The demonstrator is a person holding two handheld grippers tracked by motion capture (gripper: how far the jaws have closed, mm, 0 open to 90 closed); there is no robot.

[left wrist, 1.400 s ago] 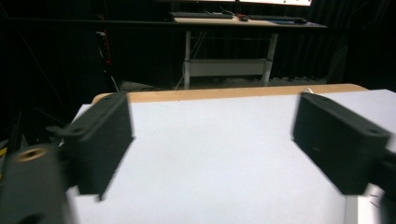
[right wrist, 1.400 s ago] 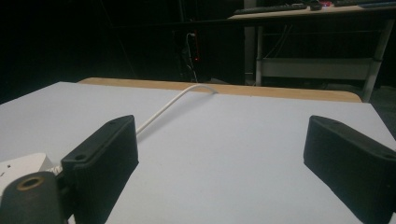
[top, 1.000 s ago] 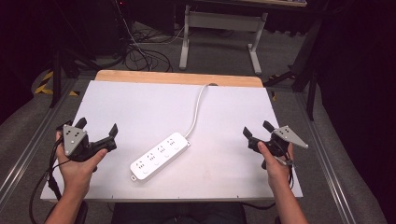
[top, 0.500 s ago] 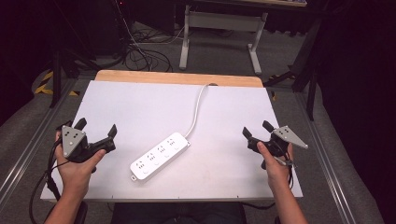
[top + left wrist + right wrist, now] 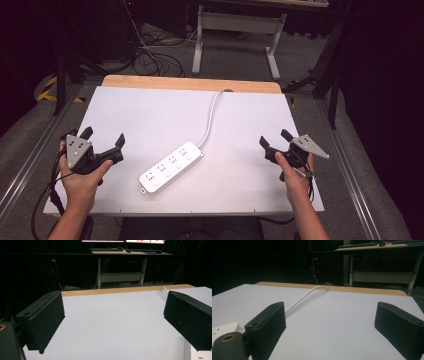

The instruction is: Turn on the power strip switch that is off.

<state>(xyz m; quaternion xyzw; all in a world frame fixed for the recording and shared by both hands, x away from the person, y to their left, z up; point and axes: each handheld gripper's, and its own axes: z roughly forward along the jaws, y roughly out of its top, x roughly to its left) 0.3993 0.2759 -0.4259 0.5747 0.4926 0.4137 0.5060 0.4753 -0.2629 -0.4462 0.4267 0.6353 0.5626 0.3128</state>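
Note:
A white power strip (image 5: 171, 167) lies at a slant near the middle front of the white table (image 5: 150, 115). Its white cord (image 5: 210, 120) runs to the table's far edge. My left gripper (image 5: 104, 136) is held at the front left, open, with nothing between its jaws. My right gripper (image 5: 275, 138) is held at the front right, also open and empty. In the left gripper view a corner of the strip (image 5: 200, 353) shows past the right jaw, with the gripper (image 5: 115, 322) above bare table. The right gripper view has the strip's end (image 5: 224, 330) at bottom left and the cord (image 5: 304, 298) ahead of the gripper (image 5: 332, 325).
A wooden strip (image 5: 192, 83) edges the far side of the table. Beyond it stand a desk frame (image 5: 235, 22) and loose cables (image 5: 150, 55) on the floor. Metal rails (image 5: 30, 160) run along both sides of the table.

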